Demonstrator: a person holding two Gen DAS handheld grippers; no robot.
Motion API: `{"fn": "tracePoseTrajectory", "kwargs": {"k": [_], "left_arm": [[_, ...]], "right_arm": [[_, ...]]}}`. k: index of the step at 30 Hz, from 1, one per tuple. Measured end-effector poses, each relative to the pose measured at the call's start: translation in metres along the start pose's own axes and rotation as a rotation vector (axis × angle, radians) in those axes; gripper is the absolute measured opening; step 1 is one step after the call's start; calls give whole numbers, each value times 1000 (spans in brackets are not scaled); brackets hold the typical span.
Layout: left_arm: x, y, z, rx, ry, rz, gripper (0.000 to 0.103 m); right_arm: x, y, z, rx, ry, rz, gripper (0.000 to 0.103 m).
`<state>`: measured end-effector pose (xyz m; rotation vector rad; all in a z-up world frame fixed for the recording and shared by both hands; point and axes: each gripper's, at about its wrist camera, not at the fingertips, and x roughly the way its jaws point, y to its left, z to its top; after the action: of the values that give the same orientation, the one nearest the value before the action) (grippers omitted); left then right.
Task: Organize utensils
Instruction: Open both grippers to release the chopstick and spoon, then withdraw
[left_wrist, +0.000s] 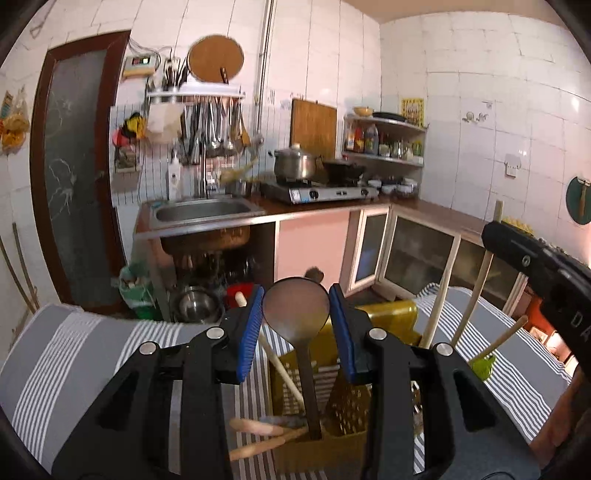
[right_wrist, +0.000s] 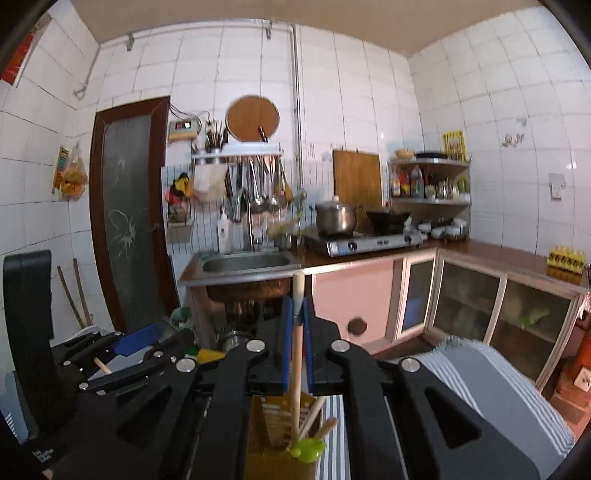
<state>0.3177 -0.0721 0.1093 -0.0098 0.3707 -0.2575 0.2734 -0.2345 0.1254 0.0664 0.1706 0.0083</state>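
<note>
A yellow utensil holder (left_wrist: 343, 417) stands on a striped cloth. A dark spoon (left_wrist: 295, 310) stands upright in it, its bowl between the blue pads of my left gripper (left_wrist: 296, 317), which is open around it. Several wooden handles (left_wrist: 476, 295) stick up from the holder's right side, beside a green piece (left_wrist: 483, 363). My right gripper (right_wrist: 296, 332) is shut on a long wooden stick (right_wrist: 297, 332) that reaches down into the holder (right_wrist: 273, 428). Wooden-handled utensils (left_wrist: 258, 430) lie in the holder's front left.
The striped grey cloth (left_wrist: 74, 354) covers the table. Beyond it are a sink (left_wrist: 203, 212), a gas stove (left_wrist: 321, 190) with pots, and counter cabinets (left_wrist: 417, 254). The right gripper's body (left_wrist: 543, 266) shows at the right of the left wrist view.
</note>
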Motion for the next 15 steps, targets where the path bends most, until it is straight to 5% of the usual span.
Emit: {"fn": "tracePoseTrajectory", "kwargs": {"k": [2,6,9,12,15], "left_arm": [[-5,1,0,6,11,7,37],[-32,6,5,4,3,20,61],[-57,14,6,-15,-9,37,83],[-90,22,0,-25,-44,64,98],[-116,25,-16,-15,-44,71,98]], "right_arm": [[3,-1,-2,-2,34,-12,6],[2,-8,-3,9,121,-29,10],[-12,-15,2,22,133,-64,54],[-41,-22,6,32,118,-73,57],[-70,-25,-1,27,110,-71,77]]}}
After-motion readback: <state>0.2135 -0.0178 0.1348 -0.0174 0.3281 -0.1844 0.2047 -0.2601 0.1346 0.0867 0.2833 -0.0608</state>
